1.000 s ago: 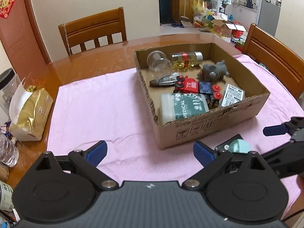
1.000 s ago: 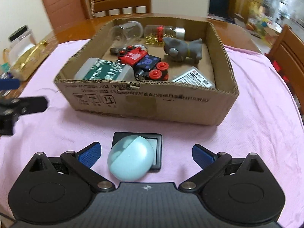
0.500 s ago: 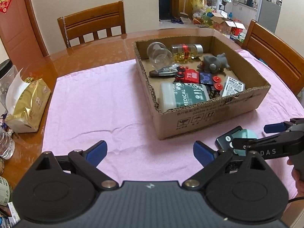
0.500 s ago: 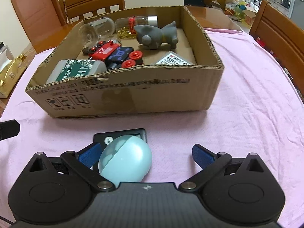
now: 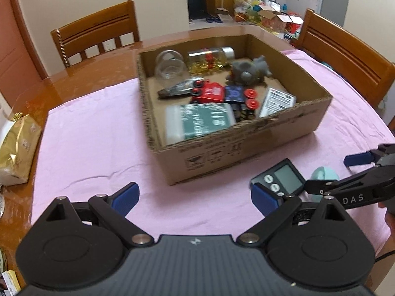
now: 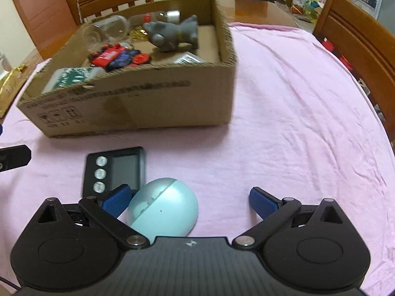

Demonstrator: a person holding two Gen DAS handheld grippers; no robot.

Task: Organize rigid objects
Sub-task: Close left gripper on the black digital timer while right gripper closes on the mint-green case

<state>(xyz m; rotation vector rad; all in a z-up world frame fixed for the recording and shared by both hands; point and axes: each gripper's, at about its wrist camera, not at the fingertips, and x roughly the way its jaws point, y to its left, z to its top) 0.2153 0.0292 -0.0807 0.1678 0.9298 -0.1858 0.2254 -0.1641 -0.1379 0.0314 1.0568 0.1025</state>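
Two things are seen outside the cardboard box (image 6: 138,103), on the pink cloth (image 6: 284,123) of the table: a black timer (image 6: 114,166) and a pale blue egg-shaped case (image 6: 164,211) touching it. The case is partly hidden under the right tongs (image 6: 188,201), spread wide around it. The left tongs (image 5: 195,196) are released over bare cloth. Box contents are blurred

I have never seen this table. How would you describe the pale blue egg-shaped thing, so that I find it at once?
Start at the cardboard box on the pink cloth. On the cloth in front of its near wall lies a flat black timer, and the pale blue case lies beside it. Only the case is round, smooth and glossy, with a seam across it.
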